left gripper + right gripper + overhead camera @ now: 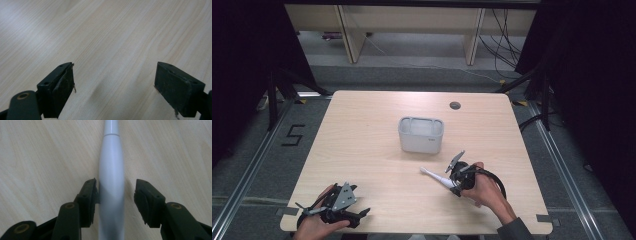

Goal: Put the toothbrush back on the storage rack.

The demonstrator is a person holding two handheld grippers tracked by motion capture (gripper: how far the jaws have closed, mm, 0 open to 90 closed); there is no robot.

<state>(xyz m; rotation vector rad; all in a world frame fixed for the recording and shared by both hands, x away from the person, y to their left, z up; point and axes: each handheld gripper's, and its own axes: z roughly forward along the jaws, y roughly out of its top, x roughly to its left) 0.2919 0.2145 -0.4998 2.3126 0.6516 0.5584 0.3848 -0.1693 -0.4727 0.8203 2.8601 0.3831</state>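
Observation:
A white stick-shaped object with a thick rounded handle lies flat on the wooden table, in front of a white bin. My right gripper sits low over its handle end. In the right gripper view the handle runs straight up between the jaws of my right gripper. The left pad is against the handle, while a gap separates the handle from the right pad. My left gripper rests near the table's front left corner. Its jaws stand wide over bare wood.
A white rectangular bin with an open top stands at the table's middle. A round cable hole sits near the far edge. Dark frames and cables flank the table on both sides.

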